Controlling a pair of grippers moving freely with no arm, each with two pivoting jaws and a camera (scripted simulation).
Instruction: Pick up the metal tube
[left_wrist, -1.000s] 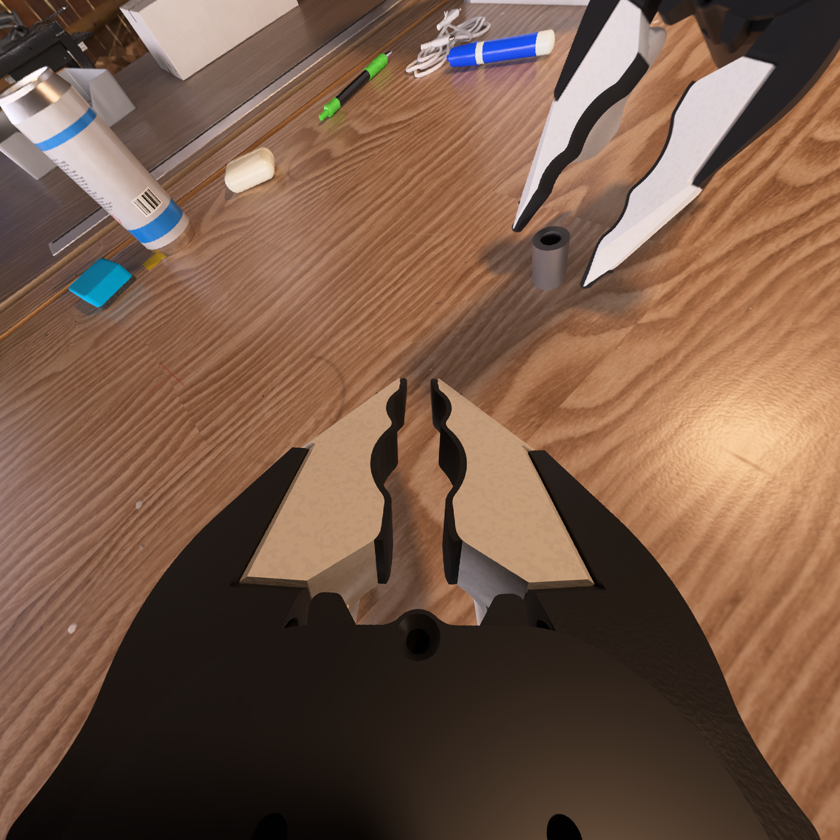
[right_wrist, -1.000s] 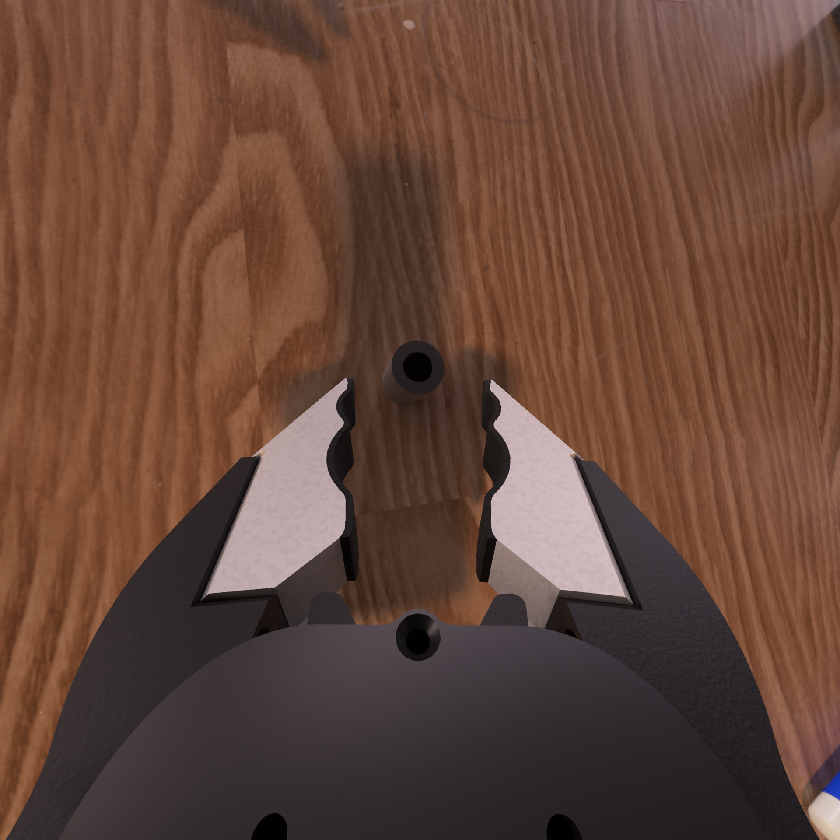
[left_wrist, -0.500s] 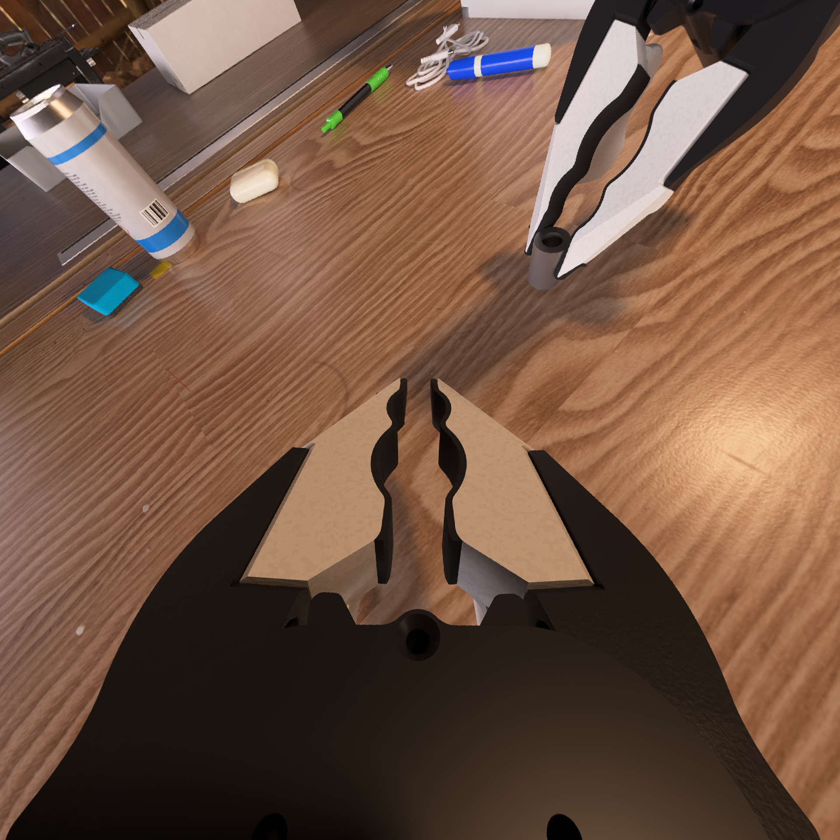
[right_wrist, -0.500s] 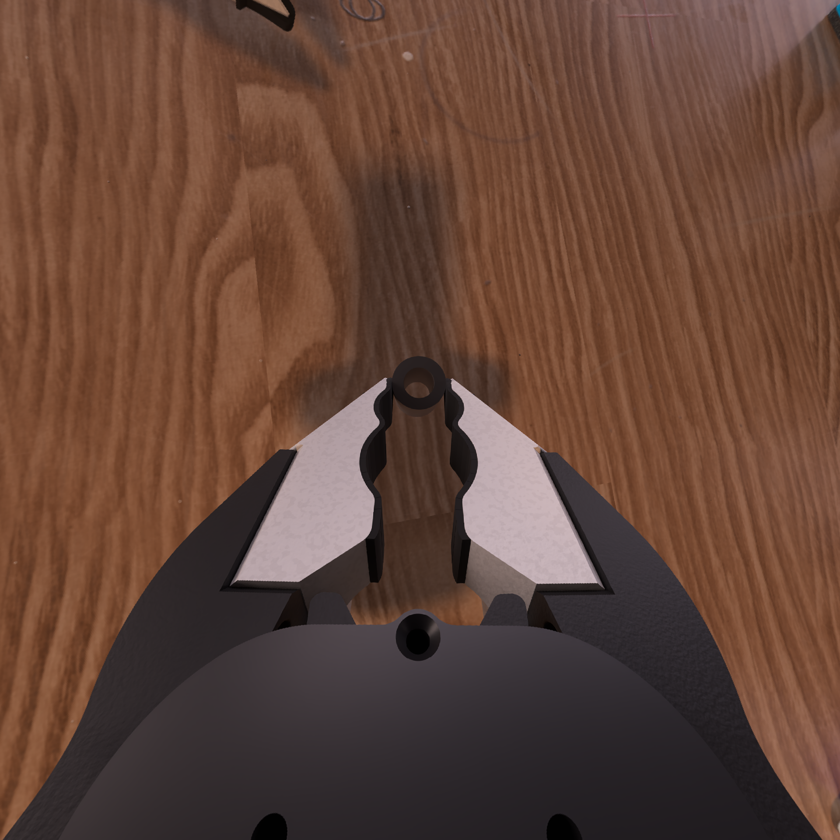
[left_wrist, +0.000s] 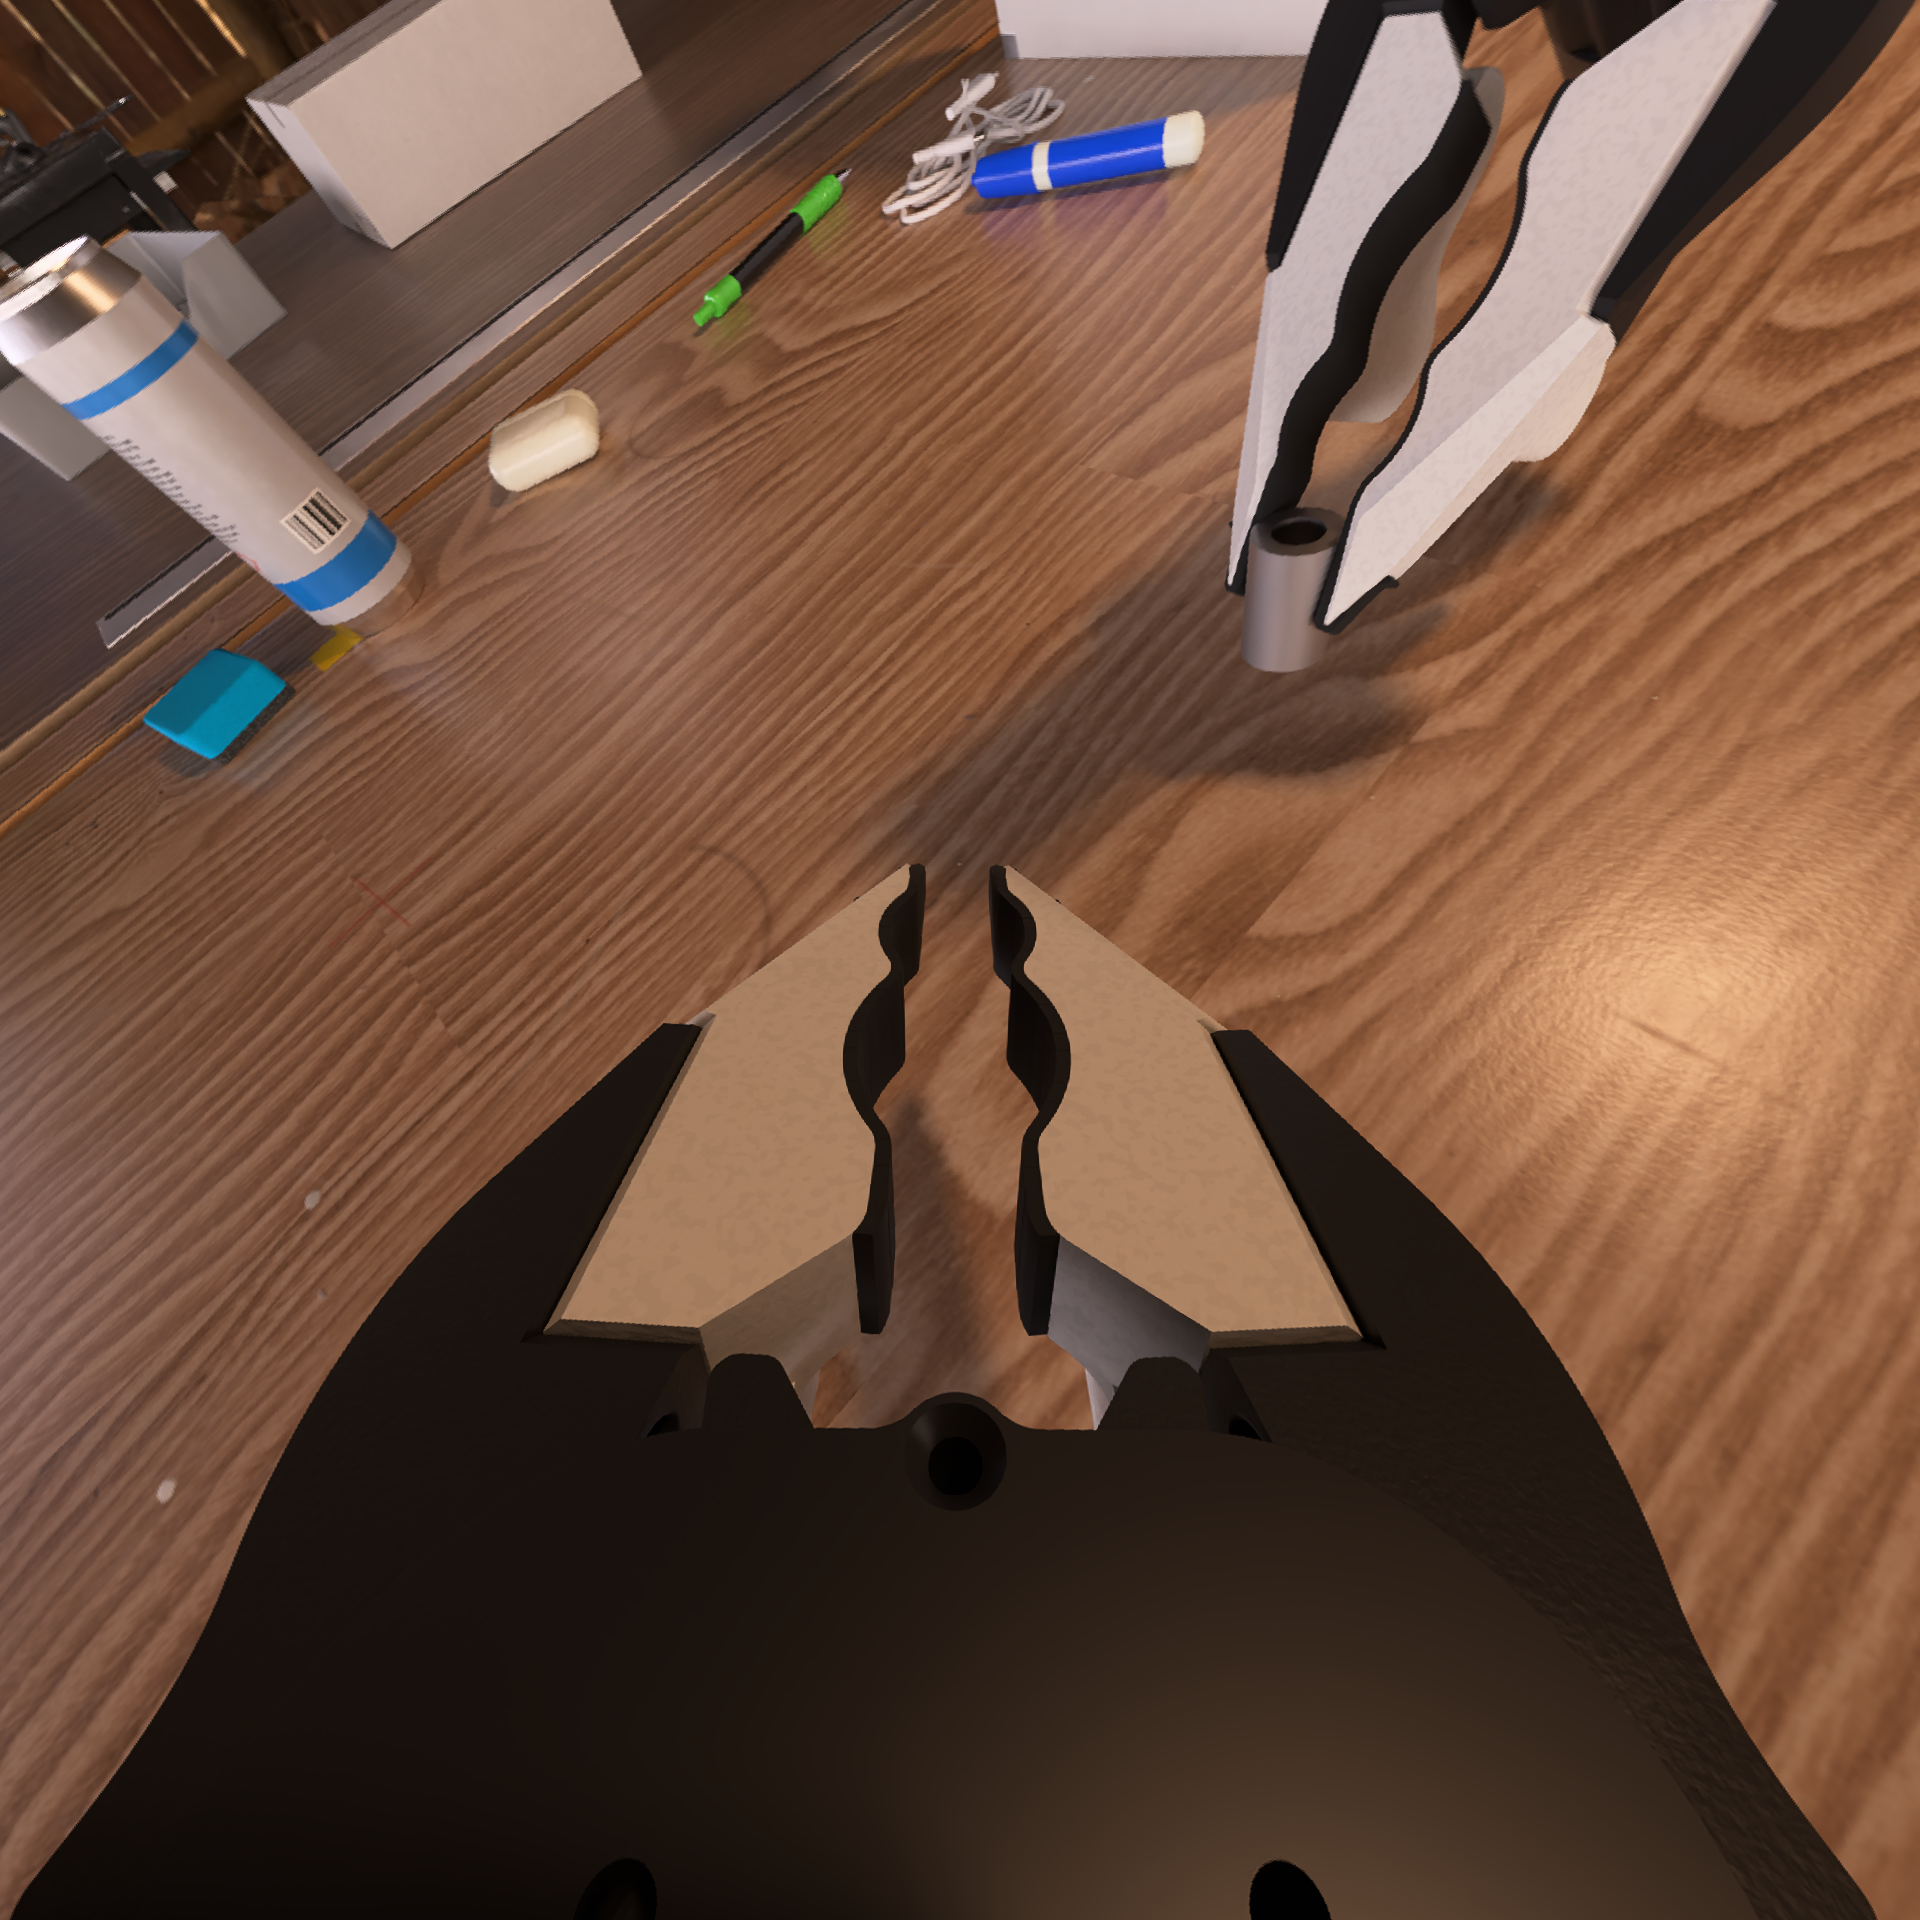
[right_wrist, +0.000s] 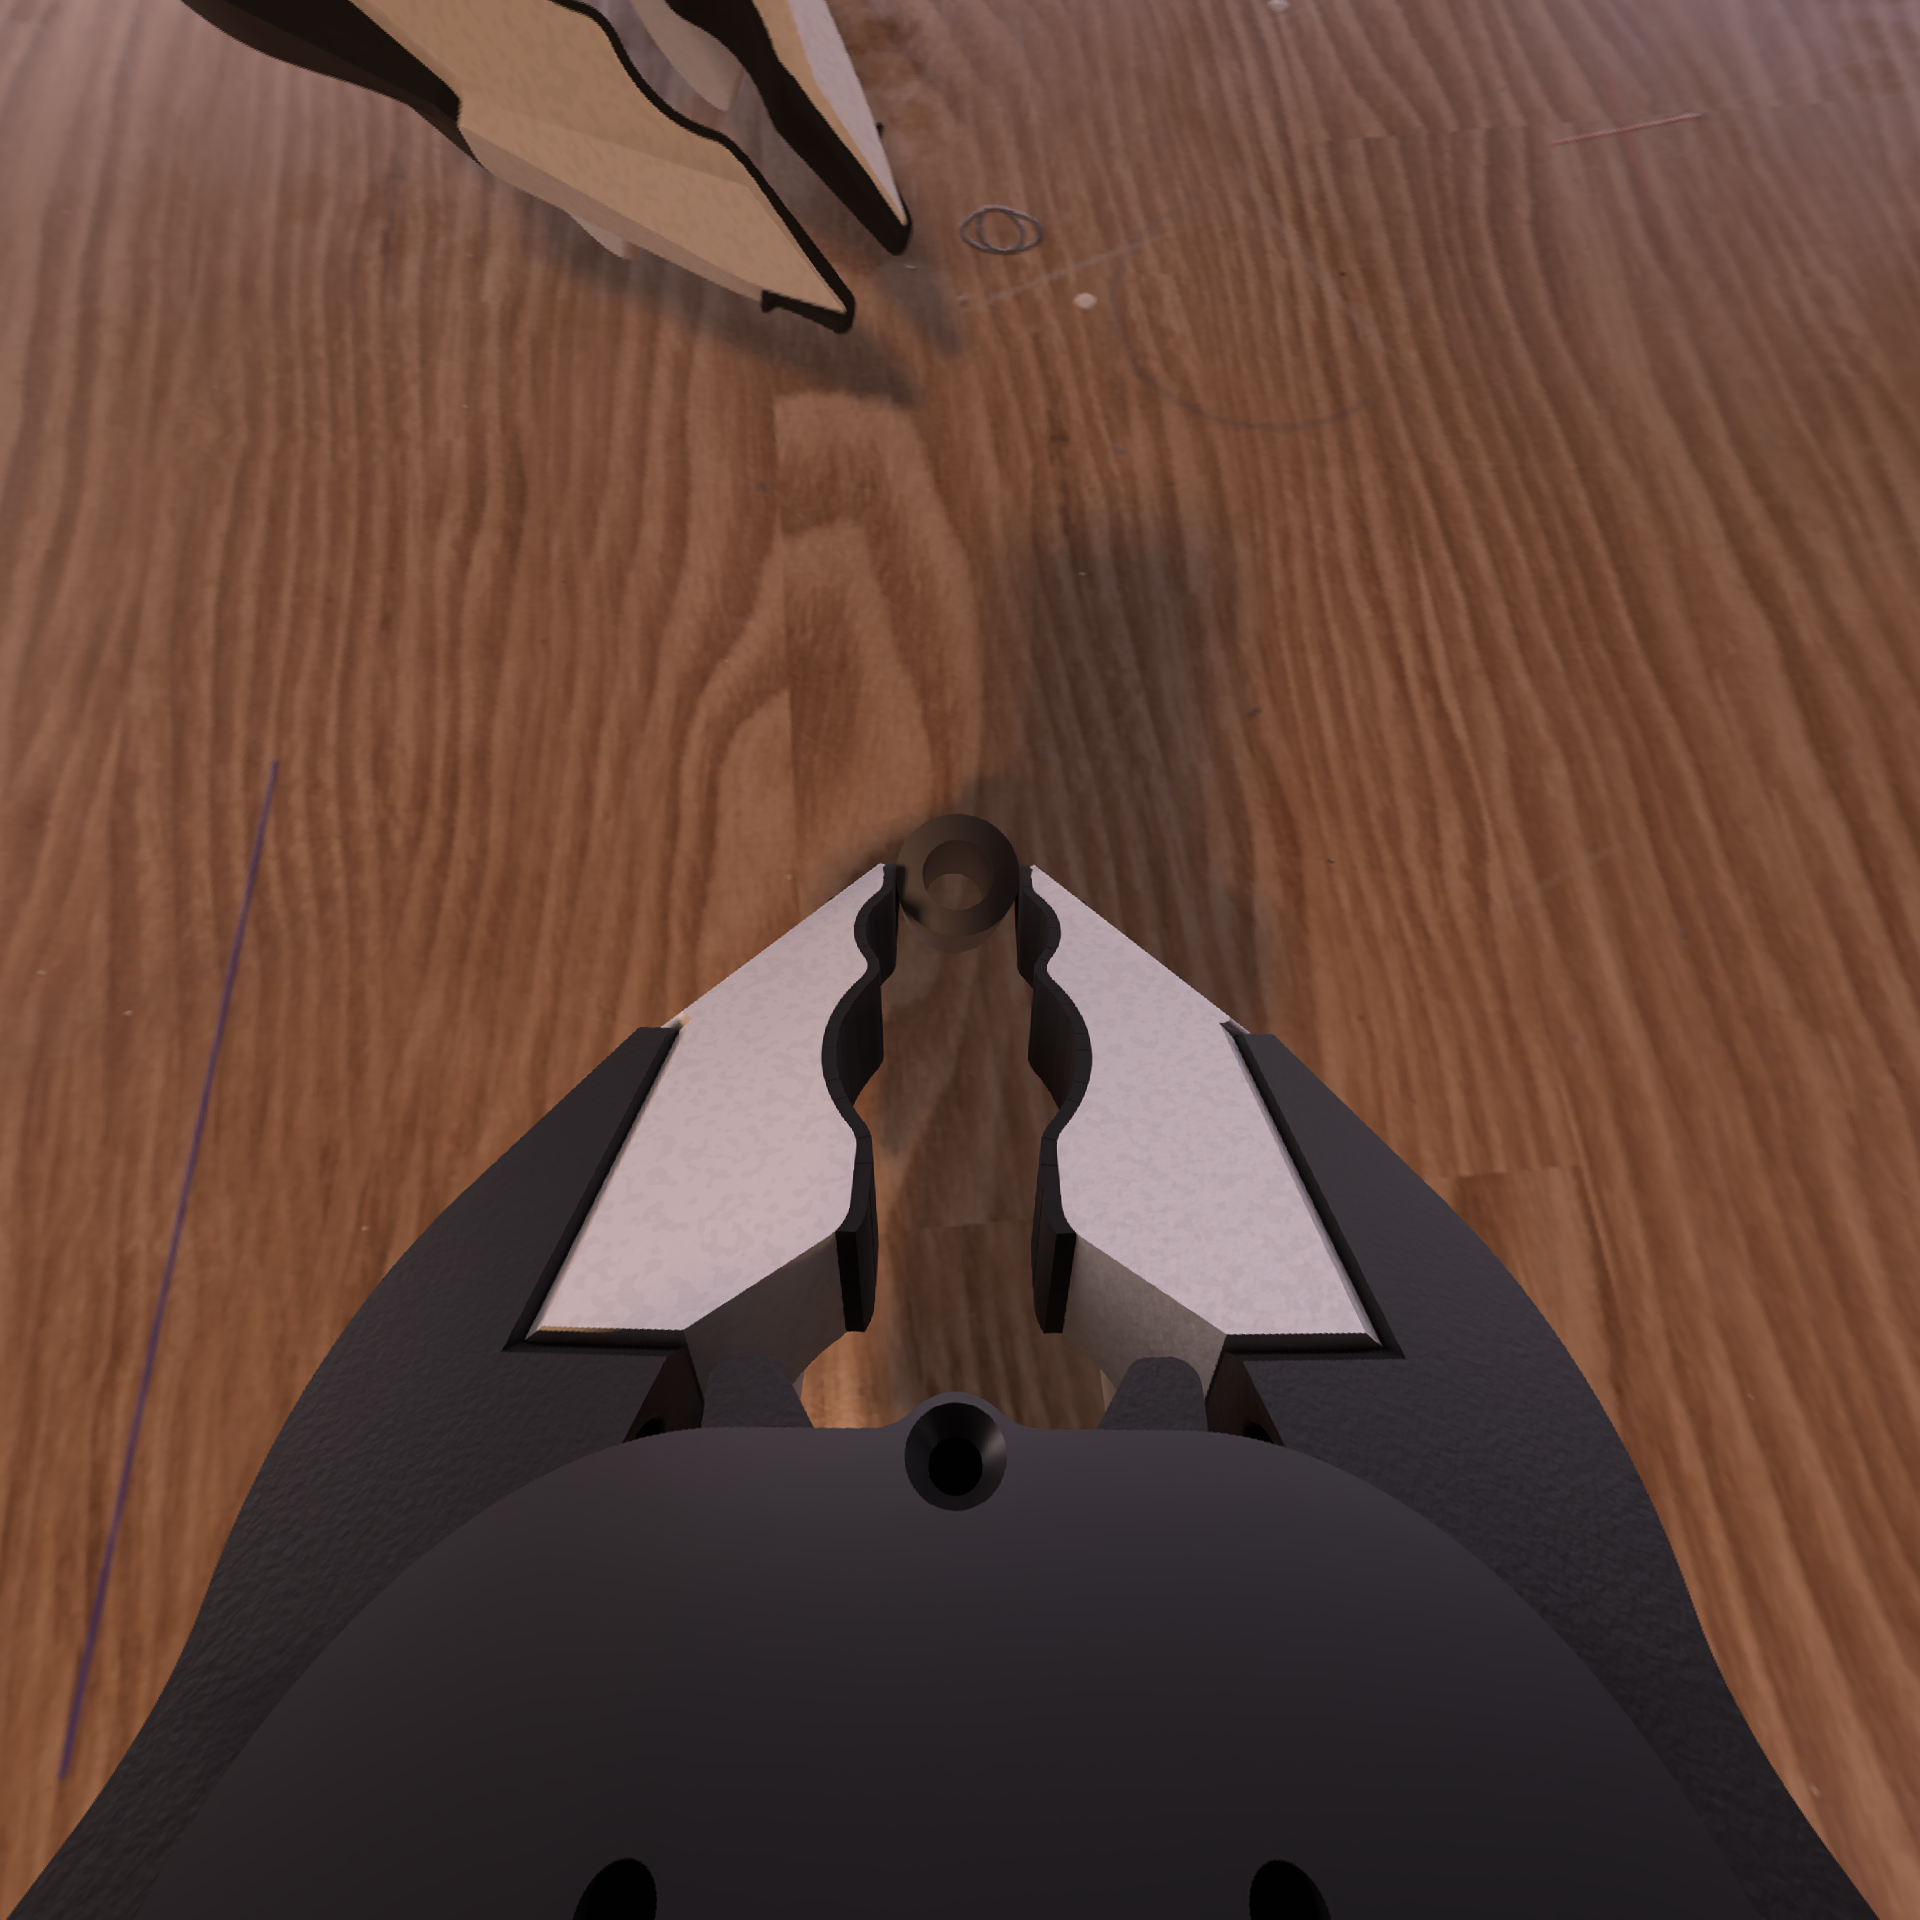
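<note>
The right gripper (right_wrist: 956, 883) is clamped at its fingertips on the upright metal tube (left_wrist: 1286, 597), mid-table and barely off the wood. The left gripper (left_wrist: 954, 883), jaws nearly together and empty, idles nearby. The grasp looks made; most of the lift remains.

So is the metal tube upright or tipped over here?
Upright. The metal tube stands on end between the right gripper fingertips, its open bore facing up; in the left wrist view its base looks clear of the table.
</note>
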